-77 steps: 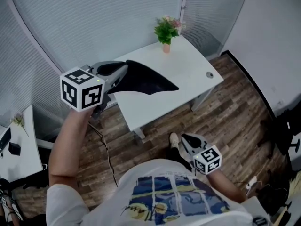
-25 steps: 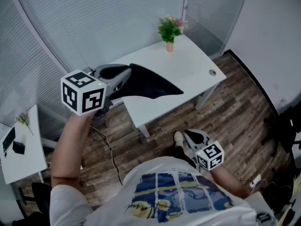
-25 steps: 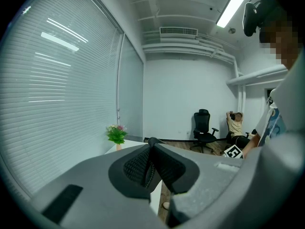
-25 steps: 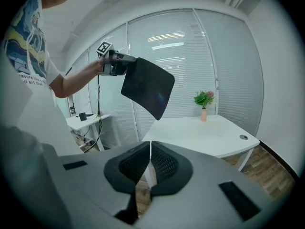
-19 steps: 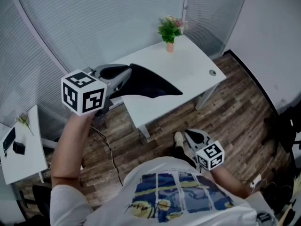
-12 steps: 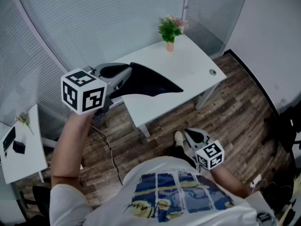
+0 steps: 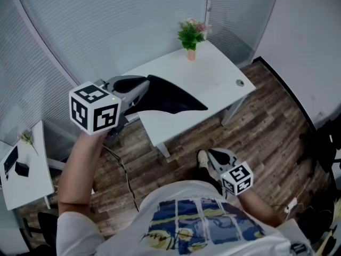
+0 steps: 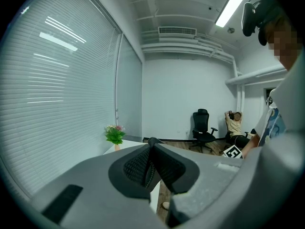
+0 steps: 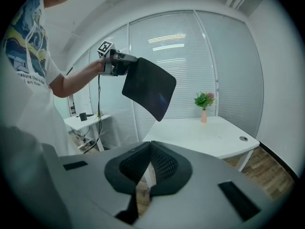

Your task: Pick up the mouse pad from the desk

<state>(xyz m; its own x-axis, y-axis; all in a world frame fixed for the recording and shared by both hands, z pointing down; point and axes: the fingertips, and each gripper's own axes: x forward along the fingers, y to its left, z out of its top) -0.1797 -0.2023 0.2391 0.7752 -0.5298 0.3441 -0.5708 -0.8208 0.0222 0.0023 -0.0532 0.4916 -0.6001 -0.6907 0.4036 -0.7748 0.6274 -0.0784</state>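
Observation:
The black mouse pad (image 7: 168, 96) hangs in the air above the left part of the white desk (image 7: 213, 73), clear of its top. My left gripper (image 7: 139, 92) is shut on the pad's near edge; from the right gripper view the pad (image 9: 148, 93) hangs as a dark sheet out of that gripper (image 9: 128, 63). In the left gripper view the jaws (image 8: 151, 144) are pressed together with only a thin edge between them. My right gripper (image 7: 216, 156) stays low by my body over the floor, its jaws (image 9: 150, 147) shut and empty.
A small potted plant (image 7: 188, 36) stands at the desk's far edge, and a cable hole (image 7: 239, 82) is near its right corner. A small white side table (image 7: 21, 169) stands at the left. Across the room are a black office chair (image 8: 203, 128) and a seated person (image 8: 234, 125).

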